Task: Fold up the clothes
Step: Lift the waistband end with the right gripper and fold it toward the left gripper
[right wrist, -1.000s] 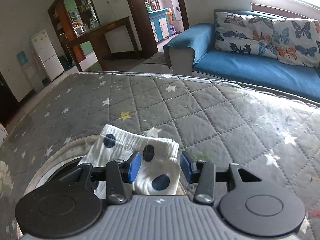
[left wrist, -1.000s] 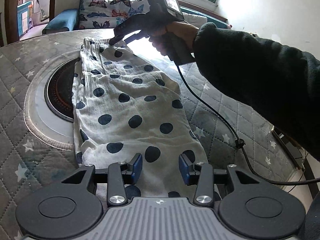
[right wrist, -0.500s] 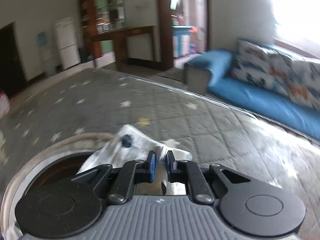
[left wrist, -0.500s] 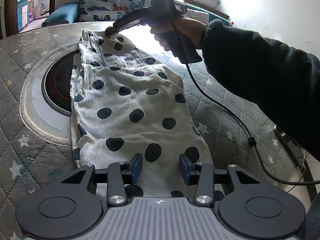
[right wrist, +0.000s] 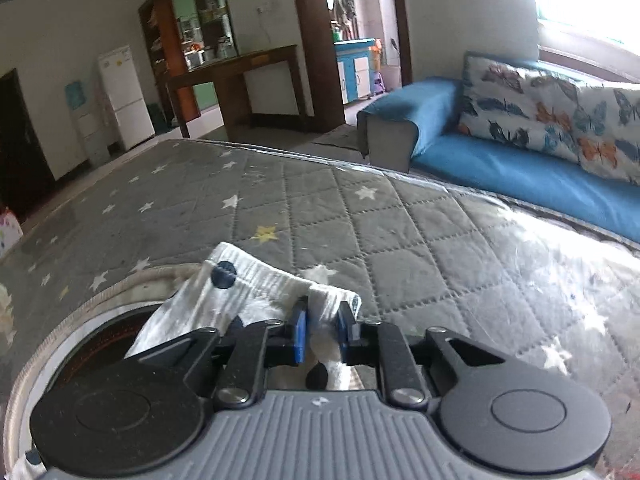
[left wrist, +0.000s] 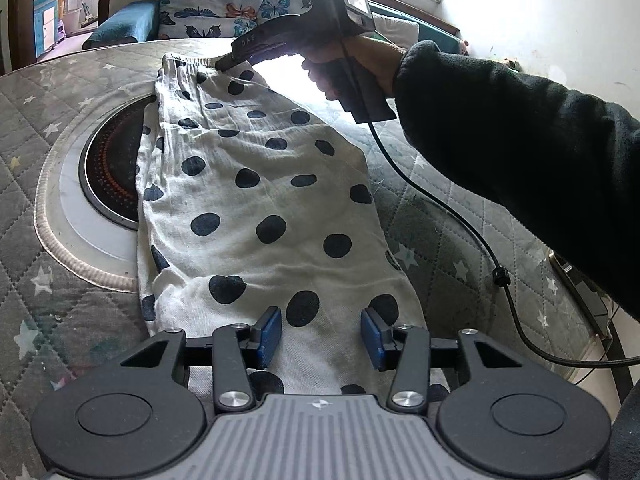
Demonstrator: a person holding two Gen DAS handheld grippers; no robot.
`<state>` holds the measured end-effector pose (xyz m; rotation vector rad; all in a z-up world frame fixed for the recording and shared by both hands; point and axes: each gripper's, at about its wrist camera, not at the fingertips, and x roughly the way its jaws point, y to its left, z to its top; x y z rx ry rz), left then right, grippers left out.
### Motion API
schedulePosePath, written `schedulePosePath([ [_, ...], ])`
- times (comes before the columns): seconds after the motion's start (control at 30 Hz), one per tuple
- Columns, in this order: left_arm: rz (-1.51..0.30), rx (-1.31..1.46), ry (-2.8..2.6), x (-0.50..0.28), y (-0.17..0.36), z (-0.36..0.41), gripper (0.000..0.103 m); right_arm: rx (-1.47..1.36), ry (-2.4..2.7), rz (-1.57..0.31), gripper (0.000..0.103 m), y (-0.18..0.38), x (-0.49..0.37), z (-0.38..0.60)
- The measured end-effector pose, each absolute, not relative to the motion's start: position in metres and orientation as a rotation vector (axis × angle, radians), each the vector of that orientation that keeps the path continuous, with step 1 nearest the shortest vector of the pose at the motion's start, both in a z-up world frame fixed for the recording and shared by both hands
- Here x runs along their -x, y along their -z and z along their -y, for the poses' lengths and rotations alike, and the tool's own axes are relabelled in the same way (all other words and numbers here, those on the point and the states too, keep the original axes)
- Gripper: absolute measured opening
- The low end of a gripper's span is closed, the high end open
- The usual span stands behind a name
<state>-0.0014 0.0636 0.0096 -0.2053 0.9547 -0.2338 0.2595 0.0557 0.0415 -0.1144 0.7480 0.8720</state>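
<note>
A white garment with dark blue polka dots point(left wrist: 260, 208) lies stretched out on the grey quilted star-pattern cover point(left wrist: 440, 232). My left gripper point(left wrist: 320, 338) is open, its blue pads just above the garment's near end. My right gripper point(right wrist: 322, 330) is shut on the garment's far waistband edge point(right wrist: 260, 280), pinching a fold of cloth between its blue pads. In the left wrist view the right gripper point(left wrist: 224, 63) shows at the far end of the garment, held by a hand in a dark sleeve.
A round dark heater plate with a pale ring point(left wrist: 104, 168) sits in the cover, partly under the garment's left side. A black cable point(left wrist: 460, 216) runs from the right gripper across the cover. A blue sofa with butterfly cushions point(right wrist: 540, 148) stands beyond the far edge.
My right gripper has closed on the garment's far waistband edge, which was between open jaws a second ago. My left gripper has stayed open over the near end.
</note>
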Motion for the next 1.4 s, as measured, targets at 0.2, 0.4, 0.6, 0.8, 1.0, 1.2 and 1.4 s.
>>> schedulePosePath([
  [0.2,-0.957,0.207,0.234,0.0,-0.009,-0.063,0.048,0.072,-0.86,-0.755,0.043,-0.034,-0.268,-0.051],
  [0.4,-0.959,0.208,0.233,0.0,-0.009,-0.062,0.049,0.054,-0.898,-0.753,0.039,-0.031,-0.273,-0.051],
  [0.6,-0.961,0.209,0.233,-0.001,-0.008,-0.062,0.05,0.063,-0.913,-0.764,0.032,-0.032,-0.273,-0.053],
  [0.8,-0.963,0.207,0.229,-0.002,-0.008,-0.062,0.05,0.077,-0.905,-0.753,0.02,-0.033,-0.269,-0.057],
  [1.0,-0.962,0.195,0.228,-0.001,-0.008,-0.061,0.051,0.021,-0.912,-0.754,0.012,-0.042,-0.268,-0.05],
  [1.2,-0.952,0.182,0.21,-0.001,-0.011,-0.063,0.052,-0.007,-0.939,-0.733,0.012,-0.064,-0.255,-0.042],
  [1.4,-0.936,0.179,0.185,0.004,-0.012,-0.071,0.055,-0.004,-0.978,-0.713,0.012,-0.089,-0.224,-0.03],
])
